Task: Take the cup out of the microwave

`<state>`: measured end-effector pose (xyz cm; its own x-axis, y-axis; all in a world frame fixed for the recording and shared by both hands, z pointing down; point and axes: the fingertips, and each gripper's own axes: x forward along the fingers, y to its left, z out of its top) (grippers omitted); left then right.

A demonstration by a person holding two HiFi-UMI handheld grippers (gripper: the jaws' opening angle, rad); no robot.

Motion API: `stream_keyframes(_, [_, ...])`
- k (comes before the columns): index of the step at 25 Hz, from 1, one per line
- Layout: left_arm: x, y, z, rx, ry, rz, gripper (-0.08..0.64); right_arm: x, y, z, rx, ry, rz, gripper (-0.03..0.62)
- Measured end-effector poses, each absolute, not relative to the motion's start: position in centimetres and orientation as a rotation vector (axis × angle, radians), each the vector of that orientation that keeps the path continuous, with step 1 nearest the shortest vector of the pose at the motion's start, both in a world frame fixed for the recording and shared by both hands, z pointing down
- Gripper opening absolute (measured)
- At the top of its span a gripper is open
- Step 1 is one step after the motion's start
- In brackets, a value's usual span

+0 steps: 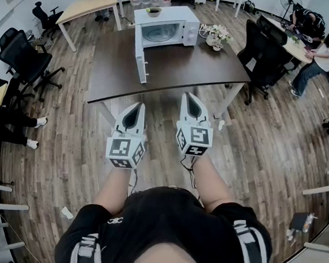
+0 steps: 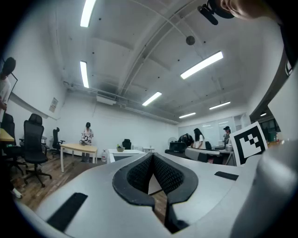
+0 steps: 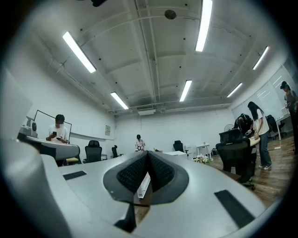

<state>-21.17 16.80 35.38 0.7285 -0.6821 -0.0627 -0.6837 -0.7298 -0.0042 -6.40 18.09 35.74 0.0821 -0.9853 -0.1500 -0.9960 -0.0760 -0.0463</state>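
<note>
Near table point(image 1: 176, 65), L tool point(image 1: 140, 106), R tool point(image 1: 188, 96) shut, empty

On table point(image 1: 182, 66): microwave point(image 1: 163, 27) at far edge, flowers point(image 1: 215, 36) right of it.

Open office, desks point(image 1: 91, 4), swivel chairs point(image 1: 22, 56), strip lights point(image 3: 79, 52)

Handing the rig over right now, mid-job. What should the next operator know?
Left tongs: shut, empty, short of the table.
Right tongs: shut, empty, beside the left.
Microwave stands on the table with its door open; cup not made out inside from here.
Done: door open.
To do: approach, find the cup, grip it, bring it out.
</note>
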Motion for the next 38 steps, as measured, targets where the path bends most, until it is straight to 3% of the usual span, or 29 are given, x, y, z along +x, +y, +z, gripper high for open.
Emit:
stream_keyframes(24, [-14.2, 15.6, 37.2, -2.89, 1.16, 0.071, -0.002, -0.3, 17.3, 36.8, -2.131, 2.058, 0.116, 0.001])
stream_keyframes(38, [-7.1, 2.2, 39.1, -2.912, 1.09, 0.105, -0.002, 5.3, 4.6, 38.2, -2.158, 2.062, 0.186, 0.002])
